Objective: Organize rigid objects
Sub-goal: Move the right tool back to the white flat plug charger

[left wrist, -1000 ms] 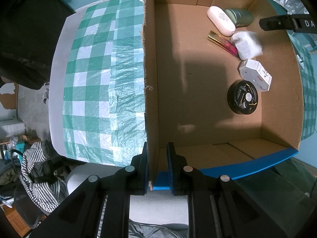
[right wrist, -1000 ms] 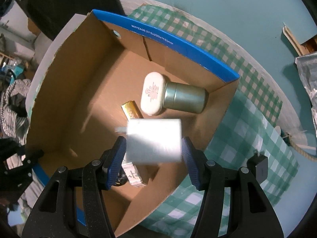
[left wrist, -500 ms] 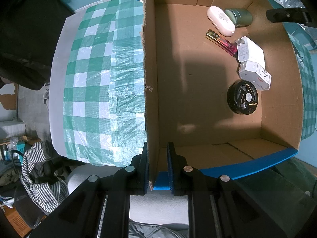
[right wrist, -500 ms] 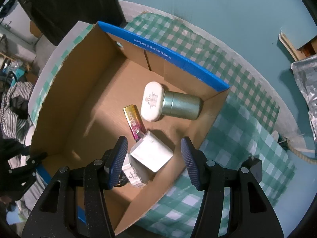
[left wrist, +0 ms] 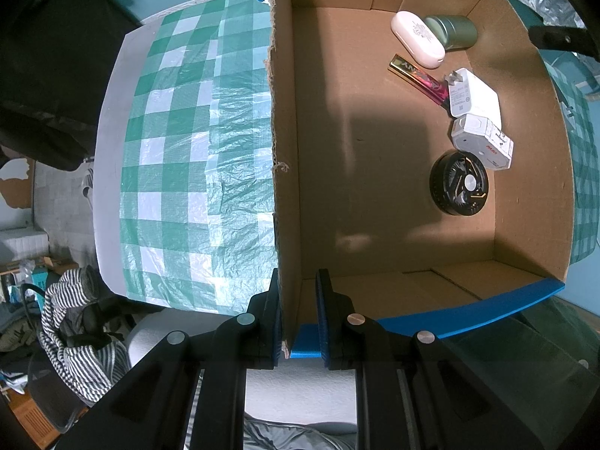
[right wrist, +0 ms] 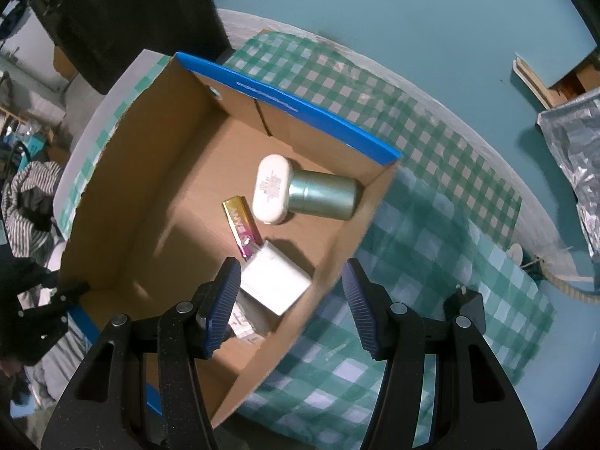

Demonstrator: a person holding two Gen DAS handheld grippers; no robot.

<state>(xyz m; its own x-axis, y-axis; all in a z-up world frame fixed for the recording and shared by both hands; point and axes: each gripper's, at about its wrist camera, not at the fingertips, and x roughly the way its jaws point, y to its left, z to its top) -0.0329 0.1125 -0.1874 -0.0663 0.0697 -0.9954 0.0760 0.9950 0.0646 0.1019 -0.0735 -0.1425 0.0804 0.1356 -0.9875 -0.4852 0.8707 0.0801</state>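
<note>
Cardboard box sits on the bench, its near side wall pinched between the left tongs, which are clenched on it at the corner by the blue edge. Just beyond the right tongs, which hang released with nothing between their spread jaws, a white charger lies flat on the box floor (its prongs point away from the right tongs). Touching it on the side nearer the left tongs is a white hexagonal carton, and nearer again a round black fan. Farther from both tongs, a gold-and-pink bar lies beside the charger, then a white oval case resting against a green tin lying on its side in the far corner. To the right of the right tongs, a black plug rests on the checked cloth.
</note>
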